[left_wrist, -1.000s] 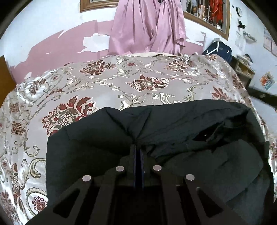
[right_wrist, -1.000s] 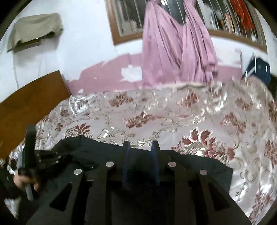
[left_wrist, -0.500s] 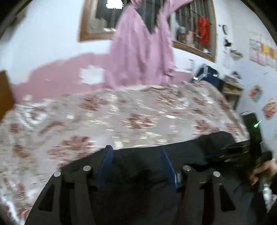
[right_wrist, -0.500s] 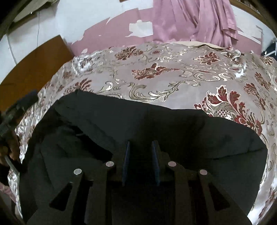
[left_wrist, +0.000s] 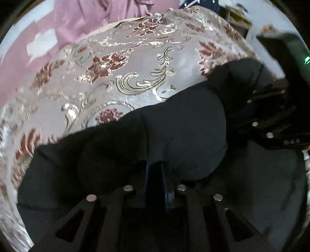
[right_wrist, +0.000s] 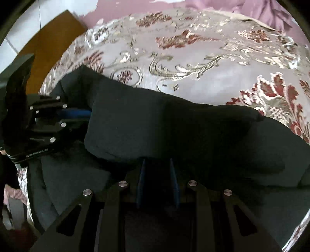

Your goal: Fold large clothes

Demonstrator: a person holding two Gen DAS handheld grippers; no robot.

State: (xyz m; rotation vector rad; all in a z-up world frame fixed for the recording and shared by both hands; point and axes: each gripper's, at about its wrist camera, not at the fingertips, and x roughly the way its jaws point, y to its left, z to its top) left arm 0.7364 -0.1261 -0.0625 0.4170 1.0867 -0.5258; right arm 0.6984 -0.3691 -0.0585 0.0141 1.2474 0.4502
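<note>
A thick black garment (left_wrist: pixel 184 126) lies on the near part of the flowered bedspread (left_wrist: pixel 135 67), with a rolled fold running across it. My left gripper (left_wrist: pixel 155 164) points steeply down. Its blue fingers are closing on that fold, with black cloth pinched between them and the tips buried. In the right wrist view the garment (right_wrist: pixel 174 126) spreads the same way. My right gripper (right_wrist: pixel 157 160) is shut on the fold's near edge, tips hidden under cloth. The left gripper (right_wrist: pixel 88 114) enters the fold from the left.
The bedspread (right_wrist: pixel 193 48) stretches bare beyond the garment. A pink curtain (left_wrist: pixel 96 15) hangs on the far wall. A wooden headboard (right_wrist: pixel 52 38) stands at the bed's left side. A small shelf unit (left_wrist: pixel 238 21) stands at the far right.
My left gripper opened wide, shifted along the garment and closed again on the fold. Both grippers tipped down toward the bed. The right one kept its grip and sank.
</note>
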